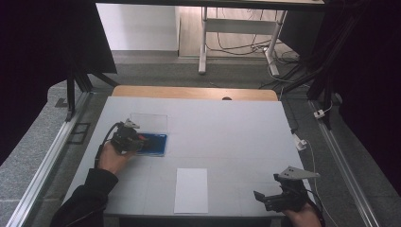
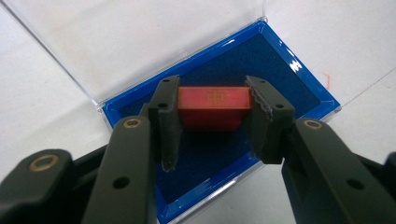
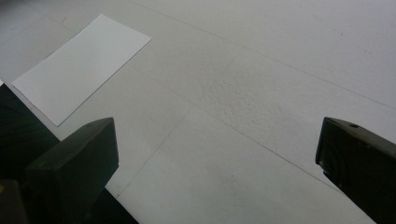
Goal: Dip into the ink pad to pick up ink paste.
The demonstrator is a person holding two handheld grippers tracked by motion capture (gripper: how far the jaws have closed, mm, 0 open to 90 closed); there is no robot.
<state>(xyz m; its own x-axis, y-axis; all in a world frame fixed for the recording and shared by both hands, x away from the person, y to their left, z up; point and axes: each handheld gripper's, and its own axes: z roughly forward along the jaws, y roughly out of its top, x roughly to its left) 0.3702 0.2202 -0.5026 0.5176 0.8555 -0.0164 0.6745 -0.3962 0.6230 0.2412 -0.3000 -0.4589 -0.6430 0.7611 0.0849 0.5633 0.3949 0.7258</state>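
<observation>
Stamp (image 2: 212,106) crosswise between jaws, upright.

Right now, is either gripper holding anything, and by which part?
The left gripper clamps the red block by its two short ends, above the blue case. The right gripper is open over the table, holding nothing.

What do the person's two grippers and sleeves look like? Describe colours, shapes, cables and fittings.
Both grippers are black. The left gripper has two blocky jaws with brass-ringed pivots, and a black cable trails from it. The right gripper carries a grey three-cornered plate. The left sleeve is black.
</observation>
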